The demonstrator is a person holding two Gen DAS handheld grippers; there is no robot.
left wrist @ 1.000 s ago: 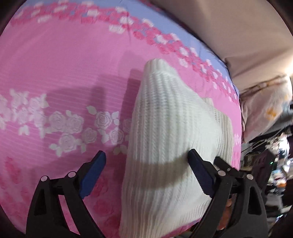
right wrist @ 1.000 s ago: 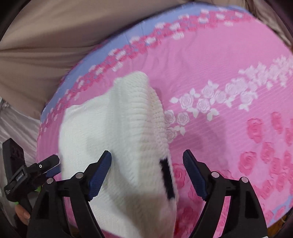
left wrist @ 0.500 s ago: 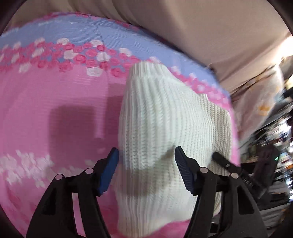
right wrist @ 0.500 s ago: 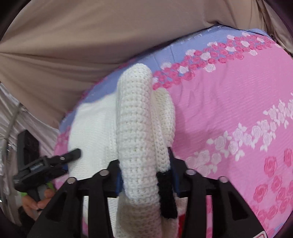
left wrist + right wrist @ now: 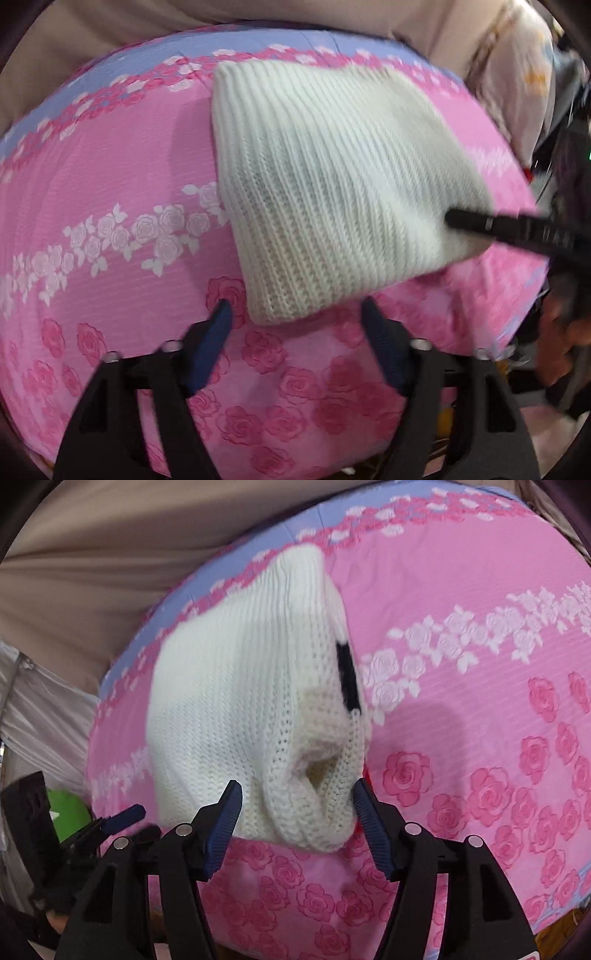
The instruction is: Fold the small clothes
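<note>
A small white knitted garment (image 5: 332, 192) lies folded on the pink rose-patterned sheet (image 5: 110, 177). It also shows in the right wrist view (image 5: 236, 701), with a black patch (image 5: 348, 672) on its right side and a rolled opening at its near end. My left gripper (image 5: 297, 317) is open and empty, just short of the garment's near corner. My right gripper (image 5: 297, 801) is open, its jaws standing either side of the rolled near end. The right gripper's black finger (image 5: 498, 225) lies over the garment's right edge in the left wrist view.
The sheet has a lilac border (image 5: 258, 40) at the far edge, with beige fabric (image 5: 110, 554) behind it. A pale patterned pillow (image 5: 517, 74) lies at the far right. The left gripper (image 5: 122, 818) and a green object (image 5: 70, 812) show at the left bed edge.
My right gripper, shut on the garment half a second ago, has opened and let it go. My left gripper has drawn back off the garment, which now lies flat.
</note>
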